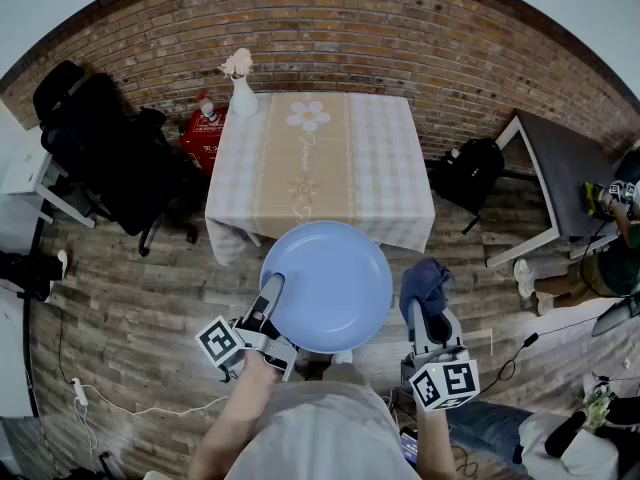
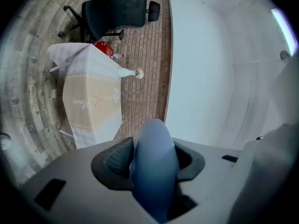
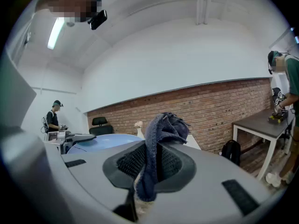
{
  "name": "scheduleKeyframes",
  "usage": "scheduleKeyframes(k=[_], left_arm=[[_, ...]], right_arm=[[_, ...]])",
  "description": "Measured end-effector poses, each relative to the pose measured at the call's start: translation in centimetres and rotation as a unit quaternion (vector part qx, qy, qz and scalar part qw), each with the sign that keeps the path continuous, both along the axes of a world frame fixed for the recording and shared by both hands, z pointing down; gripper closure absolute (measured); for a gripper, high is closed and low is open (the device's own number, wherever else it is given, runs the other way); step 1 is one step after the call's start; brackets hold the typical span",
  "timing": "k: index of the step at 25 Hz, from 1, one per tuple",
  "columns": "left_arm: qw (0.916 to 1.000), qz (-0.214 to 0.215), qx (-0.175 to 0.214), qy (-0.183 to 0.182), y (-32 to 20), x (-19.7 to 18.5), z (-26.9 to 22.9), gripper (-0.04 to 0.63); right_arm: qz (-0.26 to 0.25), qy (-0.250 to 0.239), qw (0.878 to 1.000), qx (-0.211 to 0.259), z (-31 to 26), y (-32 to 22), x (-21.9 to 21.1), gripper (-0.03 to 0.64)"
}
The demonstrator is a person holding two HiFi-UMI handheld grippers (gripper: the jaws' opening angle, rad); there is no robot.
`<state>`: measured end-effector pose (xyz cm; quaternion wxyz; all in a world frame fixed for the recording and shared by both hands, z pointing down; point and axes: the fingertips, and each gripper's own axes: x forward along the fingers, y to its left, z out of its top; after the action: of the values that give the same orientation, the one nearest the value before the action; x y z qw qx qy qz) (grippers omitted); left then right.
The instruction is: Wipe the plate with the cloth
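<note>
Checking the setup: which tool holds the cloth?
The right tool, shut on the dark blue cloth; the left tool grips the blue plate instead.

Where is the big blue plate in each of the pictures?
Head view: the plate is in the lower middle, nearer than the table.
Left gripper view: the plate is at bottom centre, edge-on between the jaws.
Right gripper view: the plate is a pale blue sliver at middle left.
Shared landmark: the white vase shows in all three.
</note>
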<state>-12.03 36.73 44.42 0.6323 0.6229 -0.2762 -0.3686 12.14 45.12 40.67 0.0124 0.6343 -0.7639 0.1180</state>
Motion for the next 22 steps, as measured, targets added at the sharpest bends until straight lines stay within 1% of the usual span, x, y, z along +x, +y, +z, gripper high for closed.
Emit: scheduleKeyframes(k=[8, 11, 16, 20, 22], left_arm=[[0.9999, 0.012, -0.001, -0.006, 0.4, 1.5, 0.1, 0.41], [0.9999, 0.015, 0.001, -0.007, 0.4, 2.0, -0.2, 0.41], [0.9997, 0.021, 0.007, -0.013, 0.2, 3.3, -0.3, 0.41], [0.9995, 0.022, 0.011, -0.018, 0.1, 4.3, -0.6, 0.41], [0.9996, 0.019, 0.012, -0.019, 0.0, 4.6, -0.7, 0.41]], right_arm=[[0.01, 0.0, 1.0, -0.007, -0.1, 0.2, 1.1, 0.538], [0.01, -0.002, 1.0, 0.0, -0.3, 0.1, 1.3, 0.538], [0.021, -0.019, 1.0, 0.009, -0.5, -0.1, 2.8, 0.537], [-0.001, 0.008, 1.0, 0.007, -0.5, -0.1, 3.3, 0.538], [-0.004, 0.012, 1.0, 0.003, -0.4, -0.3, 3.7, 0.538]])
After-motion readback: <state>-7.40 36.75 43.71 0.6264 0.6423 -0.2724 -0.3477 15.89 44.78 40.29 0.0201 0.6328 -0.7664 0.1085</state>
